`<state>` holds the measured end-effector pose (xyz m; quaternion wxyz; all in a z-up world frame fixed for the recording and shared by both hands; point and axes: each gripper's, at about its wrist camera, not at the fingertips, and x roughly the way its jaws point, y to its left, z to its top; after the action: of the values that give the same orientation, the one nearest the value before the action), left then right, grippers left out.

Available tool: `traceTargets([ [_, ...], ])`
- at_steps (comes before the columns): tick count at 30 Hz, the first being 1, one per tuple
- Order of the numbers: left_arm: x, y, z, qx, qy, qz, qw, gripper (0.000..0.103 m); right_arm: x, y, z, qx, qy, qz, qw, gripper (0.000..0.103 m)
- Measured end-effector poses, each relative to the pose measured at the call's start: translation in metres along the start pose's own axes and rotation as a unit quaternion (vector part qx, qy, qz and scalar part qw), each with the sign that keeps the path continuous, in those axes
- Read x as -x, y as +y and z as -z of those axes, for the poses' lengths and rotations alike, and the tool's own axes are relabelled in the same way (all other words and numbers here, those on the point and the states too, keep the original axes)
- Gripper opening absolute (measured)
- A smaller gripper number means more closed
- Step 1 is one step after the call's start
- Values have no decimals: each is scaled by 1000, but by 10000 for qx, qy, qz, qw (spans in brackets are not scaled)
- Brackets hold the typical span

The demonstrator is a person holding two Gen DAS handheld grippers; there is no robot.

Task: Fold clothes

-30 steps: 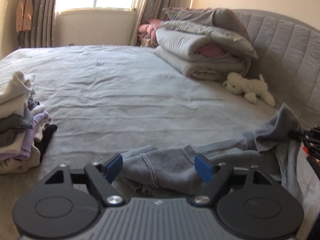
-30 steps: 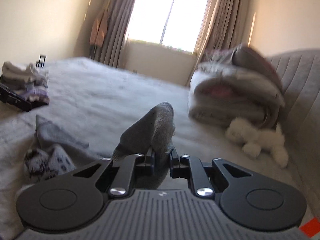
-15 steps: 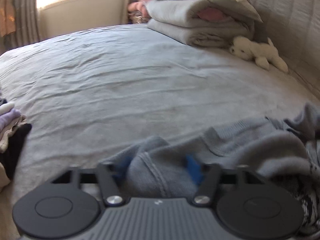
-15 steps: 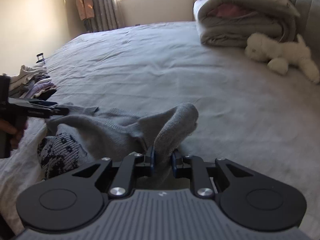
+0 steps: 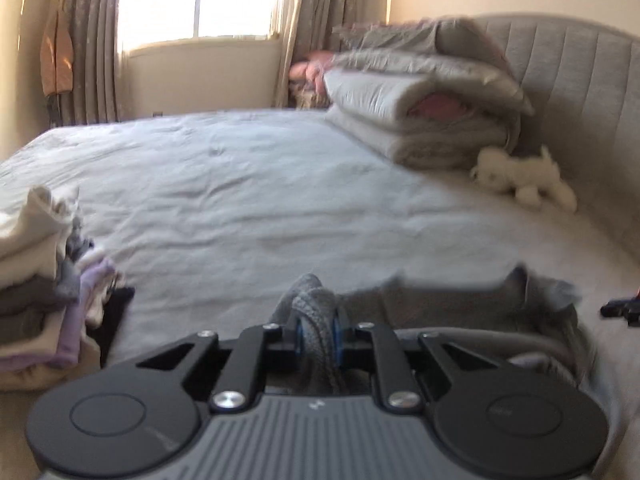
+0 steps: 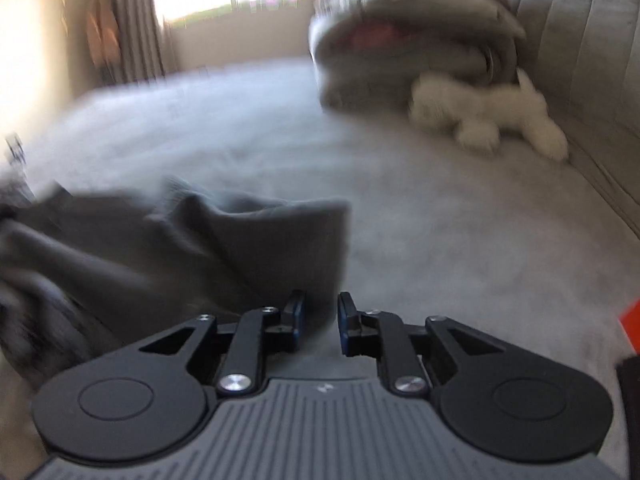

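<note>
Left gripper (image 5: 317, 335), jaws just closing, is clenching the grey sweater (image 5: 448, 300) near the clothes stack (image 5: 40, 280). Right gripper (image 6: 319, 324) is pinching the sweater's opposite edge.

Grey knit garment (image 5: 316, 312), white plush toy (image 5: 524, 176), lilac-and-cream clothes stack (image 5: 44, 280).

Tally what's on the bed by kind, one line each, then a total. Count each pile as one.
Grey garment being folded: 1
Stack of folded clothes: 1
Pile of folded bedding: 1
White plush toy: 1
Total: 4
</note>
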<state>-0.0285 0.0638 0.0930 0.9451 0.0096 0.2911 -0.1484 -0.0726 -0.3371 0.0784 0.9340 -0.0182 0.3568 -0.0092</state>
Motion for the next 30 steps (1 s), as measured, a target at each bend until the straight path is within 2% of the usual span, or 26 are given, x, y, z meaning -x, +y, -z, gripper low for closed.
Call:
traceTargets([
  [2,-2,-2,3,-6,76,166,9998,14,-7,4,3,295,173,370,9987,17],
  [3,-2,-3,3,-14,58,240,9997,14,-5,5,4,311,96,304,9990,17],
  [6,-2,-6,2,-8,51,404,9992,15,8,4,-1,-39,-324,-466,9984,34],
  [8,-5,-6,4,30,137,401,9991,15,9,9,-7,-153,-462,-828,9954,66],
  [12,-10,-2,7,123,273,367,9989,15,-7,36,-21,360,-470,-1089,9923,68],
  [15,-9,-1,7,170,256,386,9988,15,-33,59,-22,778,-116,-1105,9908,68],
  [16,-10,0,8,170,261,371,9988,15,-43,65,-21,877,92,-1058,9905,67],
  [18,-10,0,8,168,265,299,9991,15,-55,70,-19,924,432,-1136,9883,26],
  [19,-9,0,8,175,263,266,9991,15,-55,69,-19,902,493,-1193,9875,10],
  [21,-7,2,7,241,249,225,9991,15,-41,63,-23,837,281,-1061,9904,10],
  [22,-6,4,7,272,243,207,9991,15,-33,58,-25,766,127,-867,9932,10],
  [25,-3,4,7,277,241,193,9991,15,-20,31,-25,664,-147,264,9973,10],
  [27,-2,2,7,239,273,218,9991,15,-20,7,-18,558,23,793,9953,10],
  [30,-4,0,8,219,356,265,9988,15,-35,-23,0,521,628,1151,9900,10],
])
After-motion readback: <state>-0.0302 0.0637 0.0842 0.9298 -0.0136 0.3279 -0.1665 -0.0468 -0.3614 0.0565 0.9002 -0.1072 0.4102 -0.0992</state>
